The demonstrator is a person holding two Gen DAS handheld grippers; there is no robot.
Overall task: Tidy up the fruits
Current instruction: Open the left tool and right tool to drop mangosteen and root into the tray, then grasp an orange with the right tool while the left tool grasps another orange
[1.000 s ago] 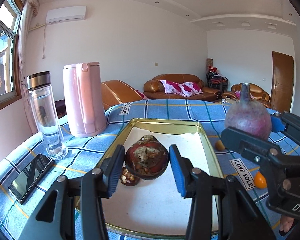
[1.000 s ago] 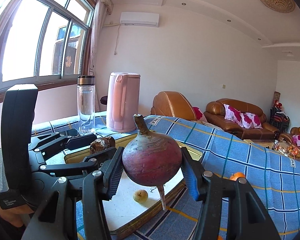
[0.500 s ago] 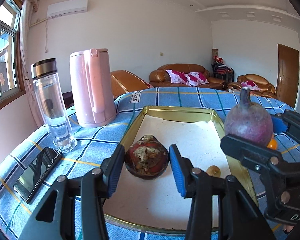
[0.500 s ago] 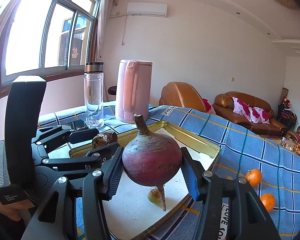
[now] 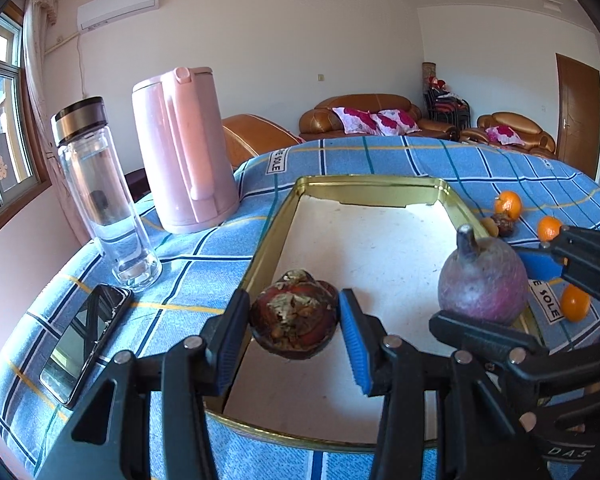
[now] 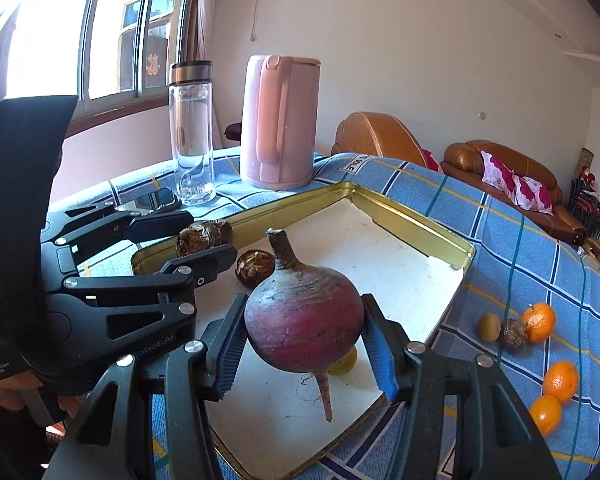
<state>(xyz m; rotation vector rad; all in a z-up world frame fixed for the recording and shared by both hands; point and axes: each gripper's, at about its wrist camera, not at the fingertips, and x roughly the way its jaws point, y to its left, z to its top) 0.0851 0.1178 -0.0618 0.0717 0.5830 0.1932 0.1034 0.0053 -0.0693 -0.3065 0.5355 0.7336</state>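
Both tilt downward over the gold tray [image 5: 274, 216]: left gripper [image 5: 293, 338] clamps a brown fruit [image 5: 294, 322], right gripper [image 6: 305, 349] a beetroot [image 6: 303, 320].

Around me is a bright living room with plain white walls [image 5: 300, 60]. Sunlight pours through a large window [image 6: 100, 40] on my left. An air conditioner [image 5: 118, 10] hangs high. Brown leather sofas [image 5: 364, 118] with pink floral cushions [image 5: 374, 119] line the far wall, beside a wooden door [image 5: 578, 112].
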